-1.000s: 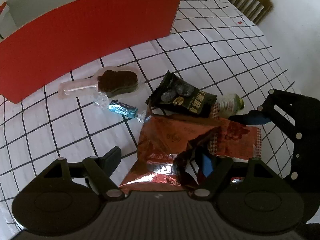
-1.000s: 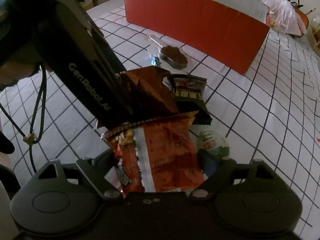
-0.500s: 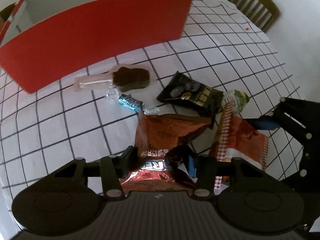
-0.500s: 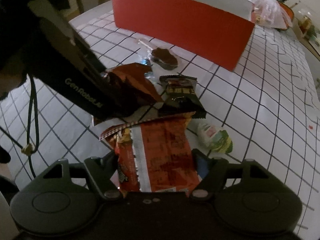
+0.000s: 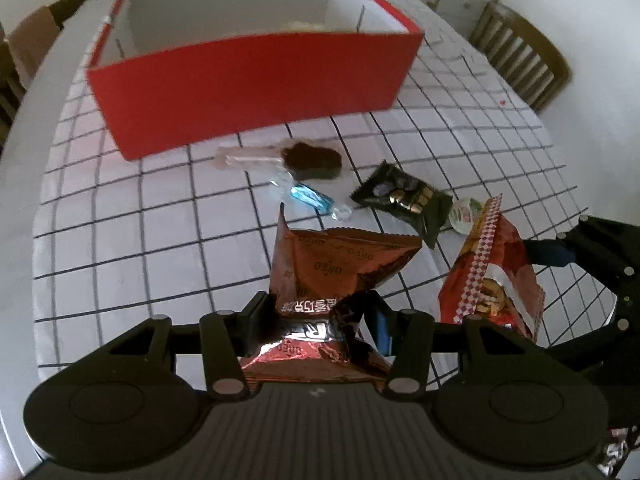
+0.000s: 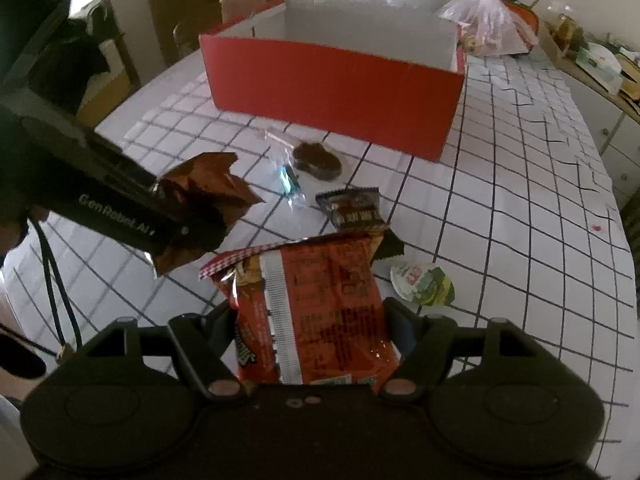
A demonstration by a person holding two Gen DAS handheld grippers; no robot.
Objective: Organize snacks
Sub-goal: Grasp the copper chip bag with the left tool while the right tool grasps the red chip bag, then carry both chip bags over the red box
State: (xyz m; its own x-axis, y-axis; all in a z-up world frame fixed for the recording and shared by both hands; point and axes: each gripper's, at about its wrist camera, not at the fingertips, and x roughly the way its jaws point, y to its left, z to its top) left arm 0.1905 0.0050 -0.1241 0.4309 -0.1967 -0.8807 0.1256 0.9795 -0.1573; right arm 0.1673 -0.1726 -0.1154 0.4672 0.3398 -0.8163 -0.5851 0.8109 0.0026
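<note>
My left gripper is shut on a crinkled copper-brown Oreo bag, lifted off the checked tablecloth; the same bag shows in the right wrist view held by the left gripper. My right gripper is shut on a red snack bag, also raised; from the left wrist view that red bag hangs at the right. On the cloth lie a chocolate ice-cream-shaped snack, a blue candy, a dark green packet and a small jelly cup. Behind stands the open red box.
The red box has white inner walls. A wooden chair stands beyond the table's right edge. Plastic bags and clutter sit behind the box. The checked tablecloth stretches bare on the right side.
Both grippers closed on their bags and lifted them off the table. The views rose and tilted, bringing the whole red box and its inside into sight.
</note>
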